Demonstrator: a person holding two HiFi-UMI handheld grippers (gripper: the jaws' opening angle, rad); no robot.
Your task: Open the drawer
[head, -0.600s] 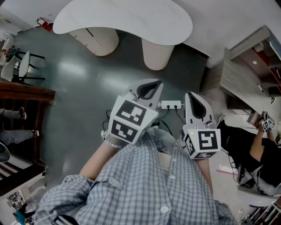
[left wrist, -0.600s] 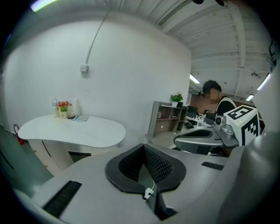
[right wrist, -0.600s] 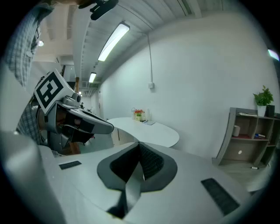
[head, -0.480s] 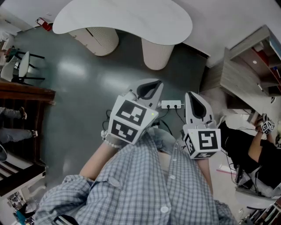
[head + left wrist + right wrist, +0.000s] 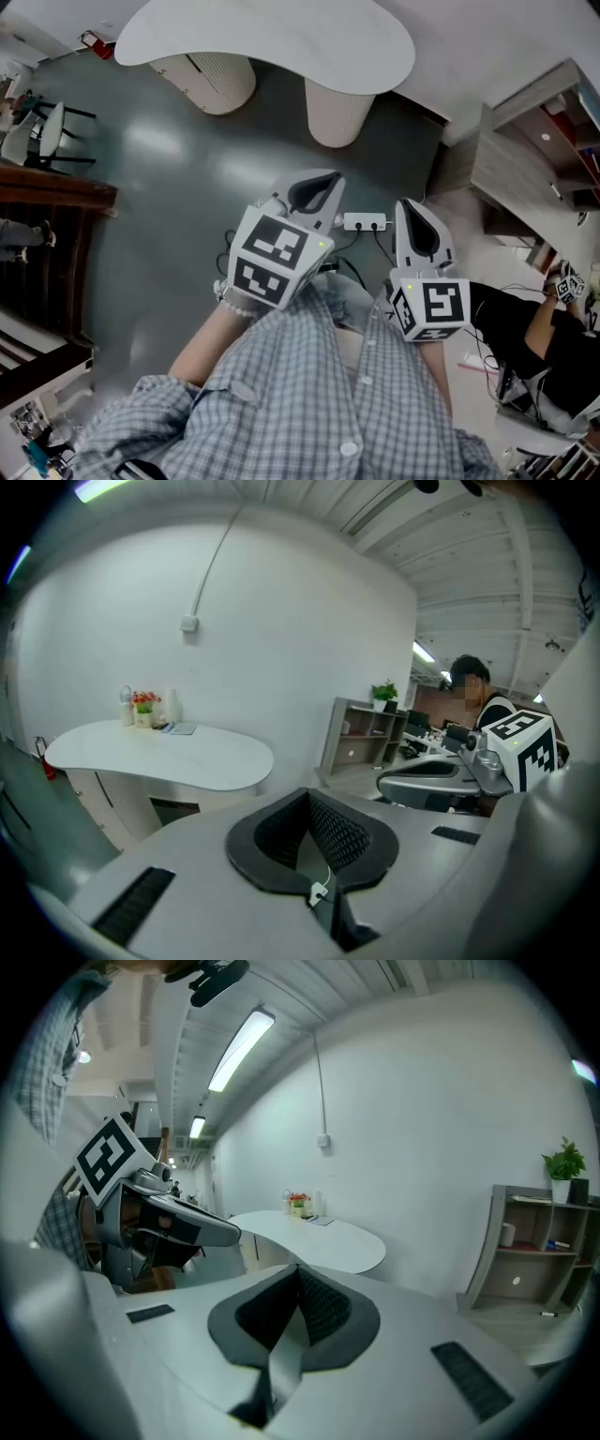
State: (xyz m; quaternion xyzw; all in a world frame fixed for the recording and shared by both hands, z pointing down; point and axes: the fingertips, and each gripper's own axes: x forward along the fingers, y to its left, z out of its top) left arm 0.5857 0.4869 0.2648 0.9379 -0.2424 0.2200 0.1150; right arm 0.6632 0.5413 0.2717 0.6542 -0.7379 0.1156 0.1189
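over the floor (image 5: 169, 187), left hand-held gripper (image 5: 319, 187) and right hand-held gripper (image 5: 415, 220) are hanging closed, empty; the drawer, showing nowhere, is probably needing a firm handle pull.

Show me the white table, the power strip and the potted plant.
white table (image 5: 272, 42): head view, bare middle of its top.
power strip (image 5: 366, 222): head view, middle of its white body.
potted plant (image 5: 563, 1161): right gripper view, its green leaves.

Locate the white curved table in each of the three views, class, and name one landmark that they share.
Head view: the white curved table lies along the top edge, centre.
Left gripper view: table at mid-left, against the wall.
Right gripper view: table near the centre.
Shared landmark: the open shelf unit, right of the table in all three.
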